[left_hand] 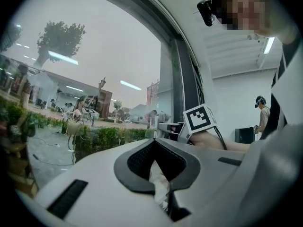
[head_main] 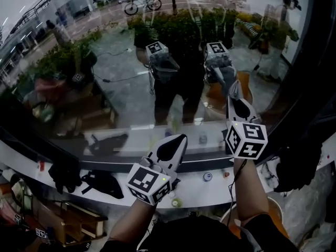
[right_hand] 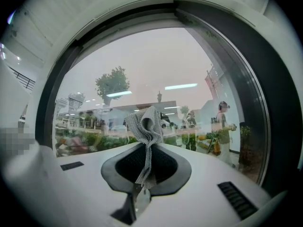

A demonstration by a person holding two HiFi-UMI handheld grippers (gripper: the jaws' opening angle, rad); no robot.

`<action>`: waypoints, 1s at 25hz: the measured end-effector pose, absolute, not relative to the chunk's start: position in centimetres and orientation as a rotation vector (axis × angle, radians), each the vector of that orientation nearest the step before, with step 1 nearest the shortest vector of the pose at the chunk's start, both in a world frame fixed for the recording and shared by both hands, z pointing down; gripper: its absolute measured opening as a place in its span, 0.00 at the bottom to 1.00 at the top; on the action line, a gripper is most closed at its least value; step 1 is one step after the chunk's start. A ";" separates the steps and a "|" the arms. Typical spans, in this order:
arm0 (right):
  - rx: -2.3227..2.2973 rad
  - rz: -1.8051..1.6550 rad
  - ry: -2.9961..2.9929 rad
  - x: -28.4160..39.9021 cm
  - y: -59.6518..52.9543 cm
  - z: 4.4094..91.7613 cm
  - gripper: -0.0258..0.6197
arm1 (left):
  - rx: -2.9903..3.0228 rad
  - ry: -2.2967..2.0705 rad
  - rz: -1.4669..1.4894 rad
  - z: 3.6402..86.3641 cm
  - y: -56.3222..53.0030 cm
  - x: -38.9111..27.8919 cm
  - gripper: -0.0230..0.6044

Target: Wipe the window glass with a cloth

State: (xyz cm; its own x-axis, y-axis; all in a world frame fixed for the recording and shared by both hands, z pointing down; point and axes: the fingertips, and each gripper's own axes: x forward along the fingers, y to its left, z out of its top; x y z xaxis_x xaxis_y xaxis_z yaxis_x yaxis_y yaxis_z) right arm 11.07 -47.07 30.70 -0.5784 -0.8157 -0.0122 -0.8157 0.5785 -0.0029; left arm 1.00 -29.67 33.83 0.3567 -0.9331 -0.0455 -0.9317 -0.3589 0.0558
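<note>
The wide clear window glass offers open room across its middle and left. Below it, the white ledge is cluttered with black bundled items at left and small round caps nearer the middle. The dark window frame bounds the right side.

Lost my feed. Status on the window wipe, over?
Right gripper shut on grey cloth, at window glass. Left gripper shut on pale wad. Nothing blocking.
</note>
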 end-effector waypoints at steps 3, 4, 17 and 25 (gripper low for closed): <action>-1.440 0.000 2.784 9.8 -46.6 30.7 0.11 | 2.562 -1.770 -0.119 34.0 -28.9 -0.3 0.05; -1.440 -0.001 2.789 9.0 -46.2 30.7 0.11 | 2.557 -1.769 -0.124 34.0 -28.5 -1.0 0.05; -1.397 0.015 2.869 -3.5 -39.9 30.8 0.11 | 2.521 -1.813 -0.166 34.6 -21.5 -11.6 0.05; -1.301 0.036 2.921 -12.0 -36.0 30.2 0.11 | 2.492 -1.938 -0.131 35.3 -17.3 -18.7 0.05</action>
State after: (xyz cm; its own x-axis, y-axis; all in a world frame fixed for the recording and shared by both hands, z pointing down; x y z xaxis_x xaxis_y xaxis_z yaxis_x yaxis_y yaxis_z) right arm -12.00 -35.96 30.23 -0.6676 -0.7433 0.0422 -0.7420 0.6690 0.0435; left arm -18.73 -17.25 35.30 0.2441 -0.9667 -0.0764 -0.9682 -0.2474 0.0368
